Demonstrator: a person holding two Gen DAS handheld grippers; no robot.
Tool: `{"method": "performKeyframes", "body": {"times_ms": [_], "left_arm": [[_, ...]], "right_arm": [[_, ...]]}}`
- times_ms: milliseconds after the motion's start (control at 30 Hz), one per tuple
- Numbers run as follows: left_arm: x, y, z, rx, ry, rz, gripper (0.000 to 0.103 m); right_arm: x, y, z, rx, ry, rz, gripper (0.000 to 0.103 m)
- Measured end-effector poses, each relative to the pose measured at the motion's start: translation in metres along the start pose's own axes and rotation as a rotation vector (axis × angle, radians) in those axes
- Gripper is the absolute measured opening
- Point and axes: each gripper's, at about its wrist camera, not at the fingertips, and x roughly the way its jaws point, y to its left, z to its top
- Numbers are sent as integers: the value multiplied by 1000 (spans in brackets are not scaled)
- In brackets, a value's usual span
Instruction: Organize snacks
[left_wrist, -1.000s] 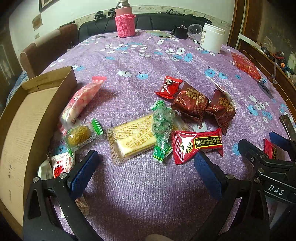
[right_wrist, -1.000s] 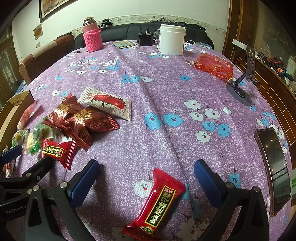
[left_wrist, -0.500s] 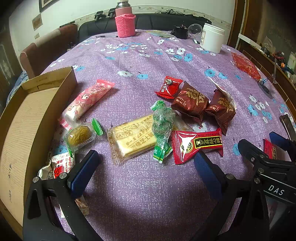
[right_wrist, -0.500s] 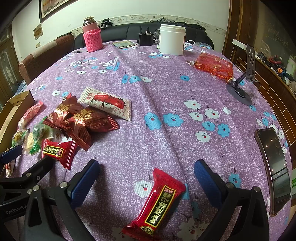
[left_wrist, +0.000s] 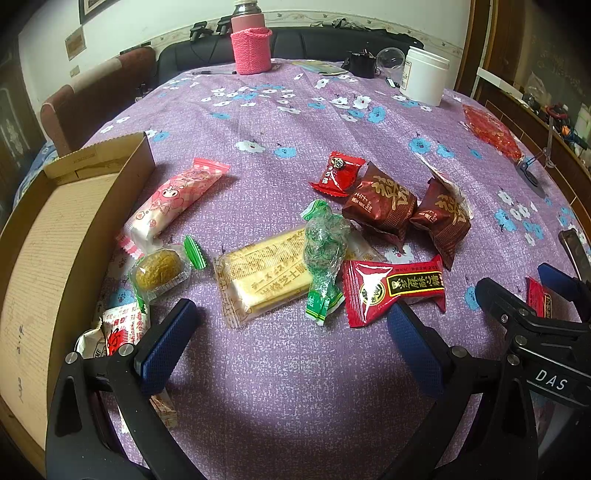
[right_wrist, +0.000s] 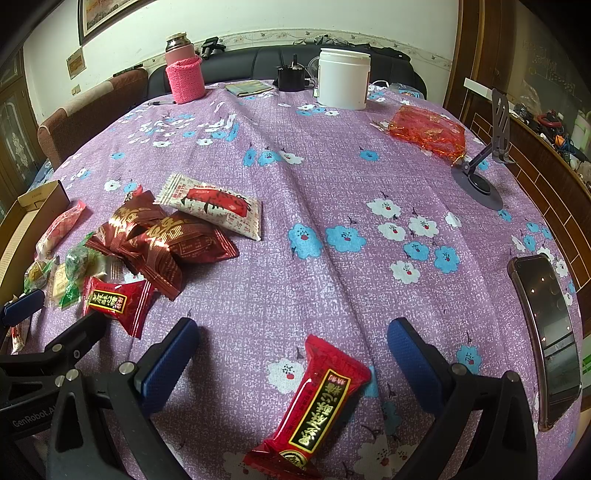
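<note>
Snacks lie on a purple flowered tablecloth. In the left wrist view: a pink packet beside an open cardboard box, a round cake in clear wrap, a yellow biscuit pack, a green candy, a red bar, two brown packets and a small red candy. My left gripper is open and empty, just short of them. My right gripper is open around a red bar that lies on the cloth. A white-red packet lies beyond the brown packets.
A pink-sleeved flask, a white jar and a red mesh bag stand at the far side. A phone stand and a phone lie to the right. Chairs and a sofa ring the table.
The pink packet has dropped from its raised, blurred position near the box edge and now lies flat on the cloth. Both grippers have stayed still.
</note>
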Motion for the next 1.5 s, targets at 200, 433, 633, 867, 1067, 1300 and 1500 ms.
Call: {"method": "performKeyframes", "body": {"times_ms": [200,433,633,867,1067,1300,1500], "left_arm": [[-2,3,0,40,48,-24,103],[-14,-5,-14,92,81,-77,103],[-57,17,-32,25,32,-273,95],[-99,61,-58,-6,-5,-258,95],[-123,99,-68,-80,-95,-277,95],[-112,105,-76,-91,-50,-346,93],[-115,108,-78,-99,-54,-368,89]], "right_arm": [[0,0,0,0,0,0,103],[0,1,0,1,0,1,103],[1,0,2,-4,47,8,103],[-6,5,-7,-29,88,16,103],[-17,3,-17,-6,62,11,96],[-49,33,-8,-57,-23,187,78],[-40,81,10,-175,-17,295,66]]}}
